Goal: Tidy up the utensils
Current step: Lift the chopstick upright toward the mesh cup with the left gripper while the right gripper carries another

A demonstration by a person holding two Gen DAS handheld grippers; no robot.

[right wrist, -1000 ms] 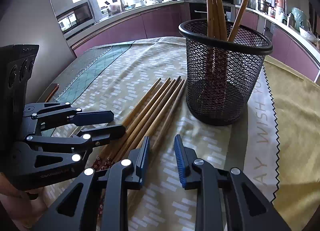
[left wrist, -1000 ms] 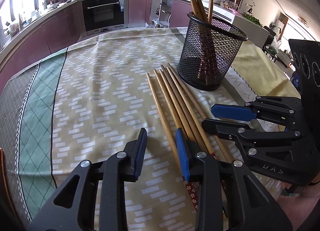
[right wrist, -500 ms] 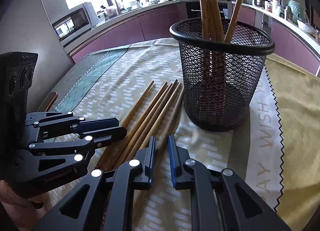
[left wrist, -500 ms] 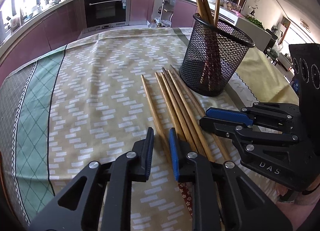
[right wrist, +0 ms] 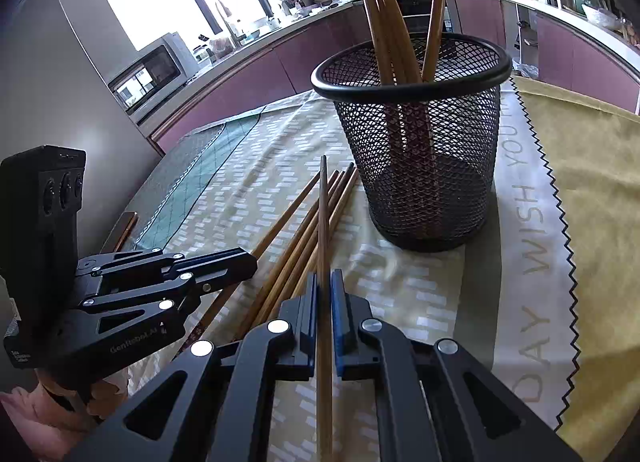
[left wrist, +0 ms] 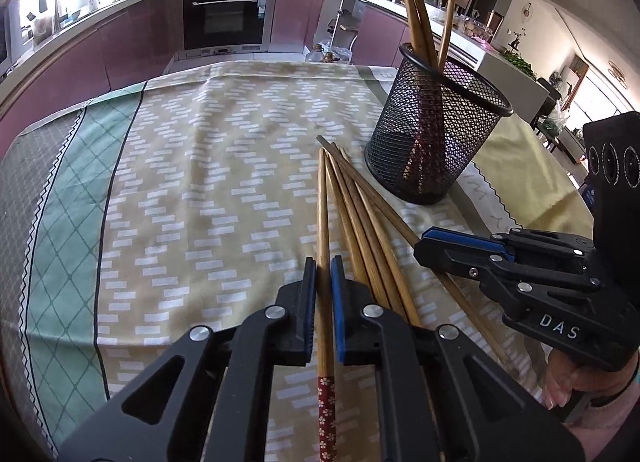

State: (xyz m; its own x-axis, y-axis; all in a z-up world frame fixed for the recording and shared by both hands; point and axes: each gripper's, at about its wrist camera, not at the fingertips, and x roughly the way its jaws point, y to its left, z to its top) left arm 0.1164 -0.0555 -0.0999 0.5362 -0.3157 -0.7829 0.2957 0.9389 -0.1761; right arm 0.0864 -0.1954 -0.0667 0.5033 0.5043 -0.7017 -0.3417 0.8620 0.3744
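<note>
- Left claw (left wrist: 323, 282) has just closed, clamped on one chopstick (left wrist: 322, 222).
- Right claw (right wrist: 324, 294) likewise clamps another chopstick (right wrist: 323, 222).
- Mesh holder (left wrist: 436, 134) at two o'clock.

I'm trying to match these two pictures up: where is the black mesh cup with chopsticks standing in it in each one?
Left wrist view: the mesh cup stands upper right, beyond the loose chopsticks.
Right wrist view: the mesh cup stands centre, slightly right, larger.
Shared landmark: the patterned tablecloth beneath it.
</note>
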